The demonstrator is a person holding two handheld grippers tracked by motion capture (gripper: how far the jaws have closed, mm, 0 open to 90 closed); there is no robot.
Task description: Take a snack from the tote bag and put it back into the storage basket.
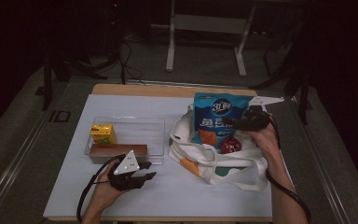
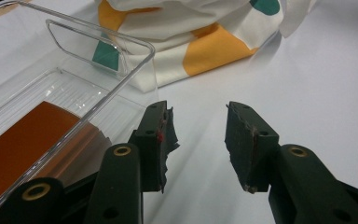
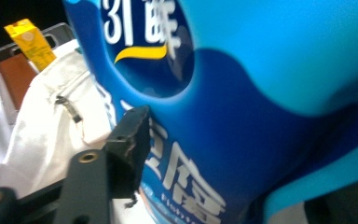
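The right gripper [image 1: 240, 122] is clamped on the blue snack bag [image 1: 217, 119], which stands upright in the mouth of the cloth tote bag [image 1: 214, 161] directly below it; judged, the grip sits on the bag's side to steer it past the red-lidded item [image 1: 230, 145] lying in the opening. The left gripper [image 1: 142, 176] rests on the white table [image 1: 121, 200] with jaws parted and nothing between them, the clear tray [image 1: 156, 140] just ahead of it holding a brown box [image 1: 119, 151] and yellow carton [image 1: 103, 134], likely parked clear of the loading.

Dim room, lit tabletop, close-ups slightly blurred.
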